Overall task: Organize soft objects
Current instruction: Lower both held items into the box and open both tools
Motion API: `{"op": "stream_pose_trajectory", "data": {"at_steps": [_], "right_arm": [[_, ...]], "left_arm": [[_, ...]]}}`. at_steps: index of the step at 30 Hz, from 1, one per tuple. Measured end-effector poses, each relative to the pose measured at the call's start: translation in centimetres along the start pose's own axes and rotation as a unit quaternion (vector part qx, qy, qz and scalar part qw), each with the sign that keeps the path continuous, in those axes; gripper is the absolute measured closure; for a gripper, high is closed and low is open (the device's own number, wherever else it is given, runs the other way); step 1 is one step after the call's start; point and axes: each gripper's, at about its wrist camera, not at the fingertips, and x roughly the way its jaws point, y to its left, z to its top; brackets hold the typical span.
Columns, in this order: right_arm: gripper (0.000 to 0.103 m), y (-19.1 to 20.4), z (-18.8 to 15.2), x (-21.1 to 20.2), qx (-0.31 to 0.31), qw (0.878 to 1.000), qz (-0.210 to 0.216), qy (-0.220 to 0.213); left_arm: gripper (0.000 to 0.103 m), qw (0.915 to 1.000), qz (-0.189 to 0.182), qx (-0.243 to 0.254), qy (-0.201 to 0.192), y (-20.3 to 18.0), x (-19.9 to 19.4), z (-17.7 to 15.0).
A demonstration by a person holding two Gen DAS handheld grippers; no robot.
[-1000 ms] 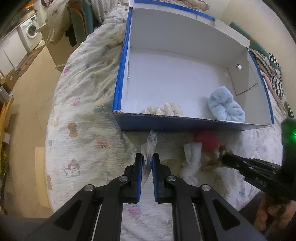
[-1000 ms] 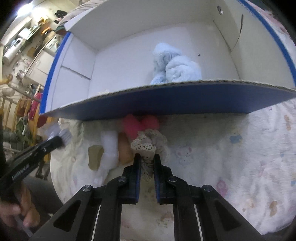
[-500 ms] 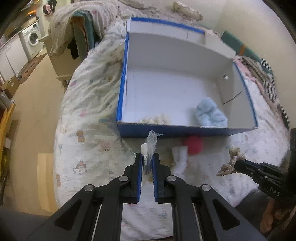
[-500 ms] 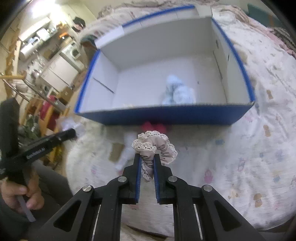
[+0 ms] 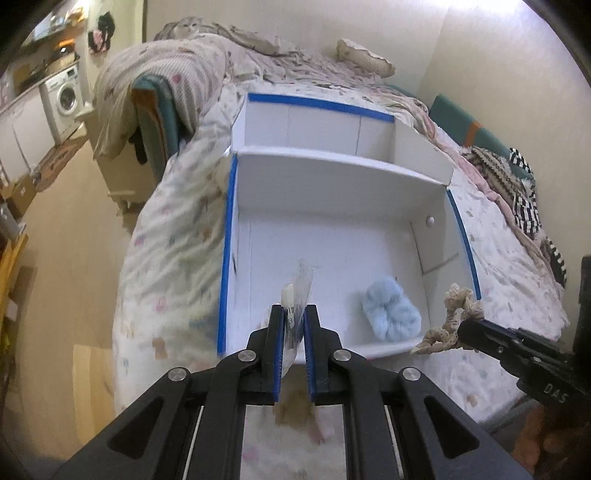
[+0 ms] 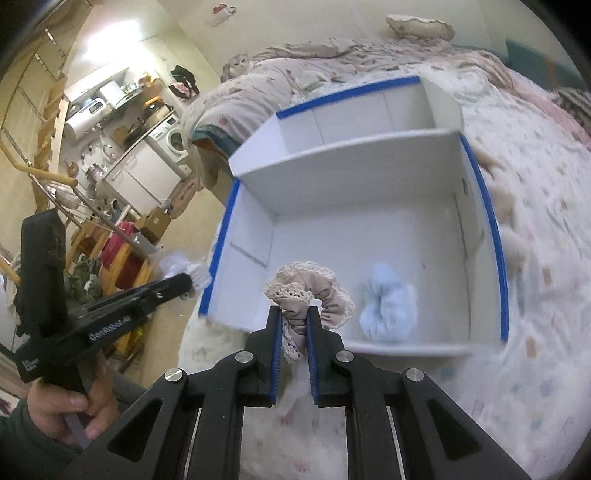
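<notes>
On the bed (image 5: 173, 240) stands a white box (image 5: 332, 206) with a blue scrunchie (image 5: 391, 314) inside. My left claw (image 5: 294, 317) pinches a small plastic packet (image 5: 297, 295) above its front wall, and my right claw (image 6: 294, 317) pinches a beige lace scrunchie (image 6: 314, 291). Only the right view shows my hand (image 6: 62, 410) on the left handle.

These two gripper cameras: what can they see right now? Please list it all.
Box: one, white with blue edges, on the bed.
Fluffy scrunchie: one, pale blue, inside the box.
Lace scrunchie: one, beige, in the right gripper.
Clear packet: one, in the left gripper.
Bedspread: one, white, patterned.
Cat: one, grey, far end of bed.
Washing machine: one, white, background.
Left gripper: black, shut.
Right gripper: black, shut.
Hand: one, holding the left gripper.
</notes>
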Motion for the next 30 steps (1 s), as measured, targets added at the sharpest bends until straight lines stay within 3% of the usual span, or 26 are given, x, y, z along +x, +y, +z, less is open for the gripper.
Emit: {"op": "stream_pose_trajectory", "data": {"at_steps": [7, 13, 17, 30], "right_arm": [[0.089, -0.8, 3.7, 3.2, -0.015, 1.0, -0.005, 0.003], [0.089, -3.3, 3.1, 6.5, 0.002, 1.0, 0.003, 0.008], [0.089, -3.5, 2.8, 8.2, 0.001, 1.0, -0.005, 0.03], [0.087, -5.2, 2.8, 10.1, 0.048, 0.997, 0.016, 0.06]], "left_arm": [[0.095, 0.9996, 0.012, 0.023, -0.013, -1.5, 2.6, 3.9], [0.099, 0.9975, -0.001, 0.051, -0.049, -2.4, 6.0, 4.0], [0.099, 0.9988, -0.018, 0.044, -0.006, -2.4, 8.9, 3.5], [0.099, 0.9983, -0.011, 0.019, 0.053, -1.4, 11.2, 2.6]]}}
